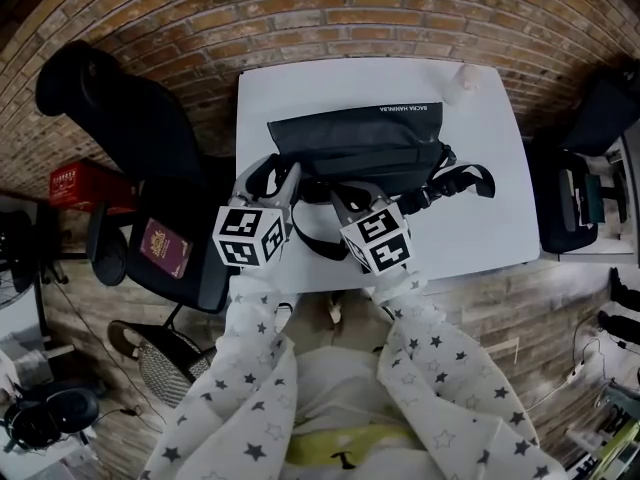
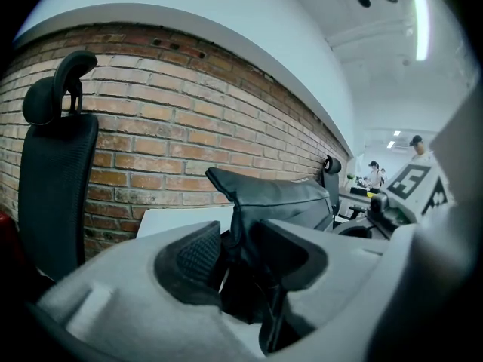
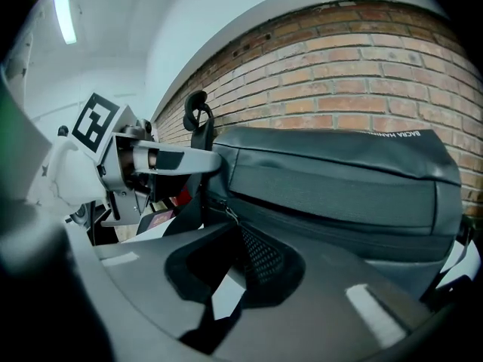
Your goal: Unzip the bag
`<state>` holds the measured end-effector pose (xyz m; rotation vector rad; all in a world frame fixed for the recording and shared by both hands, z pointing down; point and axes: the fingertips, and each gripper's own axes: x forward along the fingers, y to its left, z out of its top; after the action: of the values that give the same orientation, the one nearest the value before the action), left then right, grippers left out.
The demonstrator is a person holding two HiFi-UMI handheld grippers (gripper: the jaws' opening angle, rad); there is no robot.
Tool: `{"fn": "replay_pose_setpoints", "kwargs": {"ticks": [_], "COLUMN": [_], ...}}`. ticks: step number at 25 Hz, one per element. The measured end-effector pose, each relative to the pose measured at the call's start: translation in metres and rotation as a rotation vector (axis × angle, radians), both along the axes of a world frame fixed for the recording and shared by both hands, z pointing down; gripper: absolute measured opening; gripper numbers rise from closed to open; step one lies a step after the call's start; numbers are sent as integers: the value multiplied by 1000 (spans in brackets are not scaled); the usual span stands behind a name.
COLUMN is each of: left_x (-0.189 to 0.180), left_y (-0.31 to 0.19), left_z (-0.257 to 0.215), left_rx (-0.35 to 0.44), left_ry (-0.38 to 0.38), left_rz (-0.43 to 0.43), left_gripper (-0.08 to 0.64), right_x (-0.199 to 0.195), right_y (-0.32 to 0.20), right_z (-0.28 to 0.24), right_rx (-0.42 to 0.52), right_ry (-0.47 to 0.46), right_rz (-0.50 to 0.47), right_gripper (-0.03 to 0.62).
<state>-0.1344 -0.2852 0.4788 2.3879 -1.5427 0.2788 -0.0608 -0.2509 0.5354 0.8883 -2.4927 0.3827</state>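
Observation:
A black bag (image 1: 355, 138) lies across the white table (image 1: 480, 238), its strap (image 1: 462, 180) trailing to the right. My left gripper (image 1: 272, 173) is at the bag's left end. In the left gripper view the bag's end fabric (image 2: 249, 225) fills the gap between the jaws of my left gripper (image 2: 241, 251), and they are shut on it. My right gripper (image 1: 350, 196) sits just right of it at the bag's front. In the right gripper view my right gripper (image 3: 235, 236) has its jaws nearly together, pinching the zipper pull (image 3: 224, 214) at the left end of the bag (image 3: 339, 179).
A black office chair (image 1: 130, 128) stands left of the table with a maroon booklet (image 1: 163, 248) on its seat. A red box (image 1: 85, 183) lies further left. A brick wall (image 1: 330, 8) runs behind the table. A second desk (image 1: 585, 198) with dark gear stands at the right.

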Motion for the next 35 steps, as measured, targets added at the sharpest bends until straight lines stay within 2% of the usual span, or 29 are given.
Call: {"fn": "replay_pose_setpoints", "kwargs": {"ticks": [35], "left_x": [-42], "left_y": [-2], "left_z": [10], "left_rx": [-7], "left_ry": [25], "left_rz": [-117], "left_gripper": [146], "right_x": [65], "right_y": [-27], "right_z": [1], "right_rx": [-11], "right_ry": [22], "right_rz": [196], "right_gripper": [17]}}
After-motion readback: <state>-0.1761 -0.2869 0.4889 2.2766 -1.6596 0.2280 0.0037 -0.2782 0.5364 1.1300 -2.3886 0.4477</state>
